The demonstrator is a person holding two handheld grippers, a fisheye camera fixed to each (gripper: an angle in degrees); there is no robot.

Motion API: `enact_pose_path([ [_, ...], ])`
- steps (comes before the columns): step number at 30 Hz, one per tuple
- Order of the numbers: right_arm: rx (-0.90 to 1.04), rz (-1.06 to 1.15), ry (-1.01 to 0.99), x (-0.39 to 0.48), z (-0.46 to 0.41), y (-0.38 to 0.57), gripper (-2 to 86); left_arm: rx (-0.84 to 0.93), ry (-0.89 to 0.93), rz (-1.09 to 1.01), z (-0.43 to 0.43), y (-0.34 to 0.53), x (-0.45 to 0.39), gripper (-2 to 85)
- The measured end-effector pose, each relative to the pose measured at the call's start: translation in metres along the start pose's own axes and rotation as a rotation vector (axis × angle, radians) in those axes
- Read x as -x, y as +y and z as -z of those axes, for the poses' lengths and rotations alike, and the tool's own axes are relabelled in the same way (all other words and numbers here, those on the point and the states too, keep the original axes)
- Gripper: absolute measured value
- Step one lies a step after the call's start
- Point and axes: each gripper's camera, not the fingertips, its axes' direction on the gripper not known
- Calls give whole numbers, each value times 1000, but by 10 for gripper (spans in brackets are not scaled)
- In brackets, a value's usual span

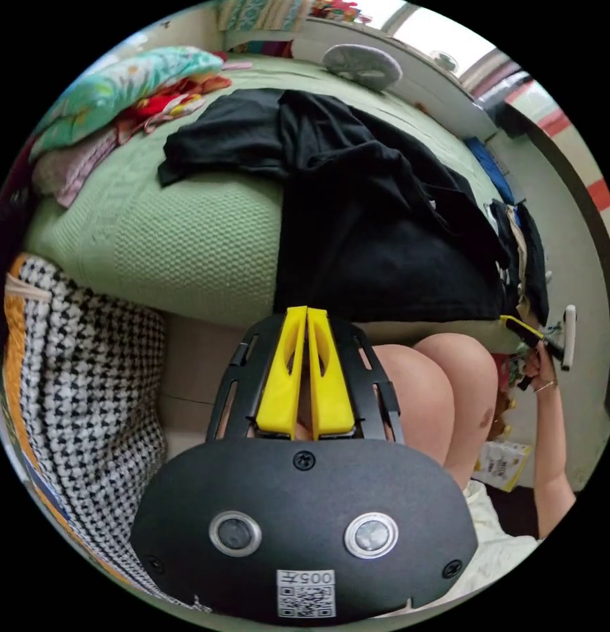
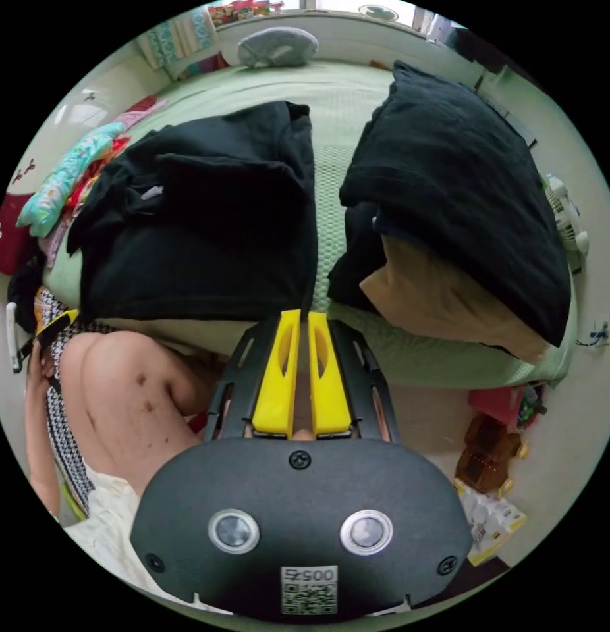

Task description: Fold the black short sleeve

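Lying on bed [image 1: 186, 243], black short sleeve [image 1: 358, 217] just beyond left tool [image 1: 307, 316], w/ jaws together.

Shirt [image 2: 199, 224] lies on bed [image 2: 338, 99] beside stack [image 2: 463, 197].

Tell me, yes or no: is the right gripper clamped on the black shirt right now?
No. In the right gripper view the right gripper is closed on nothing, its tips short of the black shirt's hem on the green bed.

Two yellow-jawed grippers are showing — the left gripper [image 1: 306, 315] and the right gripper [image 2: 298, 317]. Ahead of the right one's tips are lying one black short sleeve [image 2: 206, 217] and one stack of folded clothes [image 2: 463, 217] — perhaps three garments.
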Motion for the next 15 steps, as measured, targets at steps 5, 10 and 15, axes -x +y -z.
enact_pose_path([
  [5, -23, 50, -67, 2, 22, 16, 31, -94, -30, -56, 29, 8, -6, 6],
  [10, -119, 124, -149, 34, 48, 0, 37, -212, 3, -164, 54, -3, -39, 43],
  [15, -194, 247, -135, 74, 60, -34, 91, -294, -5, -295, 59, -30, -73, 77],
])
